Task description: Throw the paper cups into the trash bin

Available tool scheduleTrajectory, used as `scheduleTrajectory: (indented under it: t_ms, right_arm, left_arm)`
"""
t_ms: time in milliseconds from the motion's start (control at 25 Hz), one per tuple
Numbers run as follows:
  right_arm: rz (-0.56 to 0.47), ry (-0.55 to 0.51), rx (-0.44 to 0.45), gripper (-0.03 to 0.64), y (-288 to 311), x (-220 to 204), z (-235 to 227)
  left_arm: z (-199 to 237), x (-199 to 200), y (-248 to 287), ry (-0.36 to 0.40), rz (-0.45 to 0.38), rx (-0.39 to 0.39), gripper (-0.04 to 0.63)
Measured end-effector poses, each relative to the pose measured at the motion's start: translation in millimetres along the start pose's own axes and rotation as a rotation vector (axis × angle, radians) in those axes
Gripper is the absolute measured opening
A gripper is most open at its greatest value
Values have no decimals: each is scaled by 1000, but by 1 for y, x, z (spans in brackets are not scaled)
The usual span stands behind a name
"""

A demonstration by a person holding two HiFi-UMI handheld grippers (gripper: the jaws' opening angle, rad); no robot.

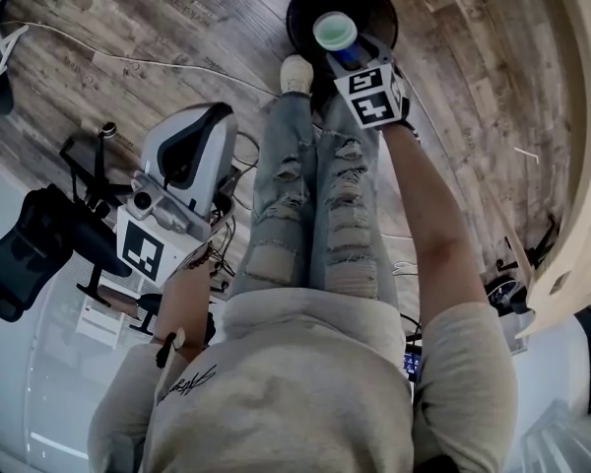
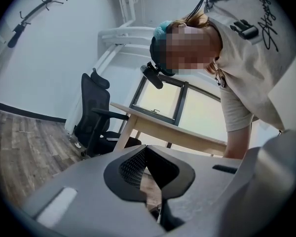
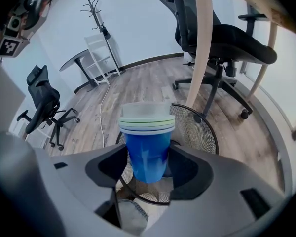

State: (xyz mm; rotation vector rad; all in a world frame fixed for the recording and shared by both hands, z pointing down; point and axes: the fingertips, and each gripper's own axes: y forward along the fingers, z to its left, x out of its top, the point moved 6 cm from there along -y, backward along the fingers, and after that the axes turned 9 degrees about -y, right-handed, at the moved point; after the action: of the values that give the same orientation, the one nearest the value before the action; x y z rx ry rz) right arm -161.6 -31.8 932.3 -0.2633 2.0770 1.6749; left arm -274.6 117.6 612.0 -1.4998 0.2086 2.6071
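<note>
Centre frame, the right gripper (image 3: 149,174) grips stacked paper cups (image 3: 148,147) (blue outermost) over the trash bin (image 3: 202,127). The left gripper (image 2: 147,168) is clenched, empty.

**Right arm out with a load, left arm tucked in**

The person stands bent forward. The right arm (image 1: 443,235) reaches out straight and low ahead of the legs, bare from the short sleeve down. At its end the right gripper (image 1: 349,51) points down and away, its marker cube (image 1: 370,95) facing up, its jaws pressed on either side of a stack of paper cups (image 3: 147,141), which sits upright between them.

The left arm (image 1: 167,313) is bent at the elbow and kept close to the hip. The left hand (image 1: 191,267) holds the left gripper (image 1: 199,134) off to the side, tilted. Its jaws stand together, with nothing between them.
</note>
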Motion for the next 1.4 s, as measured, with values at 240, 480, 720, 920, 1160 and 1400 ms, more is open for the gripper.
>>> scheduleTrajectory:
  t_ms: [240,480,720,920,1160,1400]
  right_arm:
    - [10,7,-35,261,6,-12,-7]
    - [47,10,-62,261,8,-17,-12]
    - [36,30,-87,261,1,-13,-13]
    - [2,46,-109,261,-12,-3,-16]
    - [-62,41,-115,261,-27,17,-13]
    - [-125,35,-118,261,-48,41,-7]
  left_arm:
    - [-3,-3,0,-4,22,-7,3]
    - [-6,-3,4,-12,14,-37,3]
    - [-7,-4,2,-10,18,-44,5]
    - [-8,0,2,-4,10,-44,3]
    - [-10,5,0,1,7,-46,3]
    - [-18,13,1,10,2,-52,3]
